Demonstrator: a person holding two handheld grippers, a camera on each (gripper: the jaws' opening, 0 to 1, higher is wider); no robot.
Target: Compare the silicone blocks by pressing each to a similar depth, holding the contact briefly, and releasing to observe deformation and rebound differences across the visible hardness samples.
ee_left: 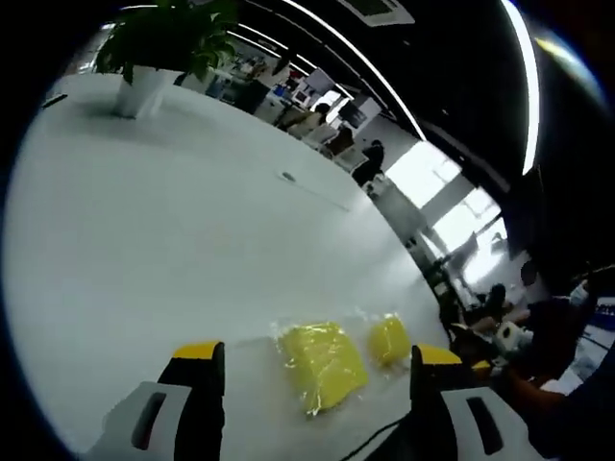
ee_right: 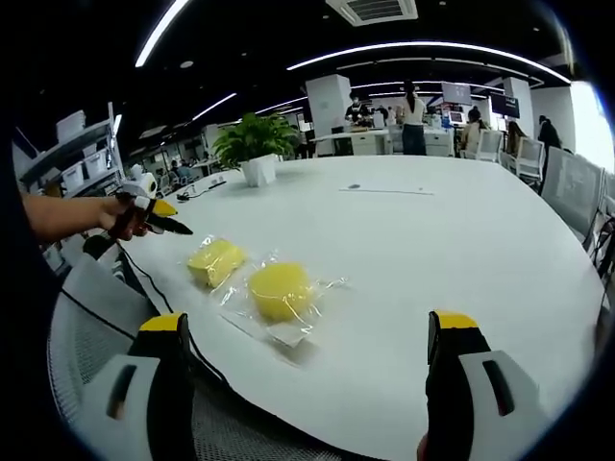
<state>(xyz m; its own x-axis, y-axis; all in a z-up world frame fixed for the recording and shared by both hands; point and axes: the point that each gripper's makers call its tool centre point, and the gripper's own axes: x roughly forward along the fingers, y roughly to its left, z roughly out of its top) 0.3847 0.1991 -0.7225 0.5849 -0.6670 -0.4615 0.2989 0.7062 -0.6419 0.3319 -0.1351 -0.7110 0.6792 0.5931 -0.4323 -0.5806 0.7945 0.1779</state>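
two yellow blocks [ee_right: 280, 289] bagged; no legible writing

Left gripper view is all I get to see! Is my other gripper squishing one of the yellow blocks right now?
Observer: No. The right gripper is open and touches neither; the round yellow silicone block in its clear bag lies ahead of it.
Operator: Who's holding my left one?
Observer: A hand holds the left gripper near the table's edge, by the squarish yellow silicone block.
Operator: What's below?
Observer: A grey mesh chair back, nearer than the white table.
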